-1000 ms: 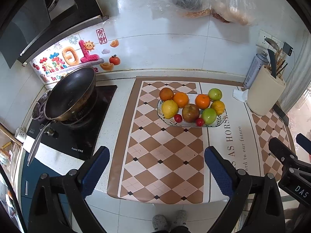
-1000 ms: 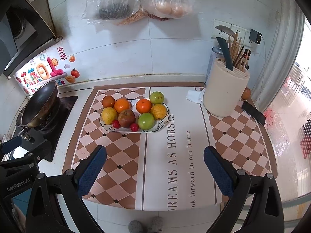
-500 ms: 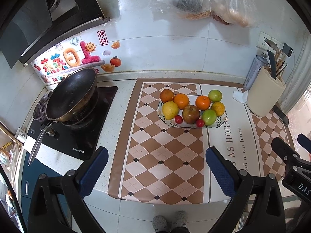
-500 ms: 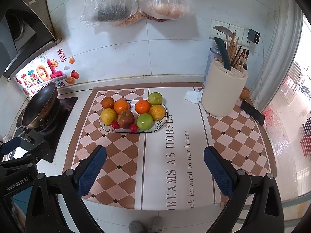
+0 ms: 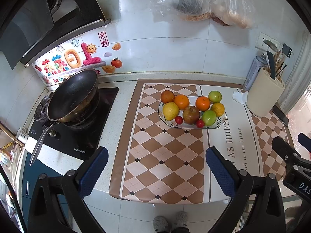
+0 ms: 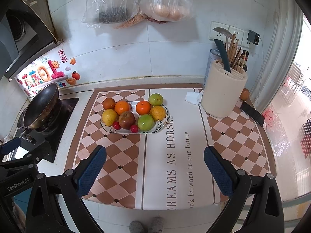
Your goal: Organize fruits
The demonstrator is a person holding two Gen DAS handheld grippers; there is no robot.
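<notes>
A white patterned plate [image 5: 221,122] [image 6: 162,125] on the checkered mat holds several fruits: oranges [image 5: 181,102] [image 6: 143,107], a yellow lemon [image 5: 170,111] [image 6: 109,117], a reddish apple [image 5: 191,115] [image 6: 126,120], green fruits [image 5: 209,117] [image 6: 145,122] and small red ones [image 5: 179,120]. My left gripper [image 5: 157,167] is open and empty, held back over the counter's front edge. My right gripper [image 6: 155,166] is open and empty, also held back from the plate. A lone orange [image 6: 244,93] lies behind the utensil holder.
A wok [image 5: 72,95] sits on the stove at left. A cream utensil holder [image 6: 223,91] with knives, a spray can, a crumpled tissue [image 6: 193,97] and a phone [image 6: 252,113] are at right. Plastic bags [image 6: 136,2] hang on the wall.
Both grippers have drawn back slightly from the counter, so the plate looks a little farther away. Both stay open and nothing on the counter has moved.
</notes>
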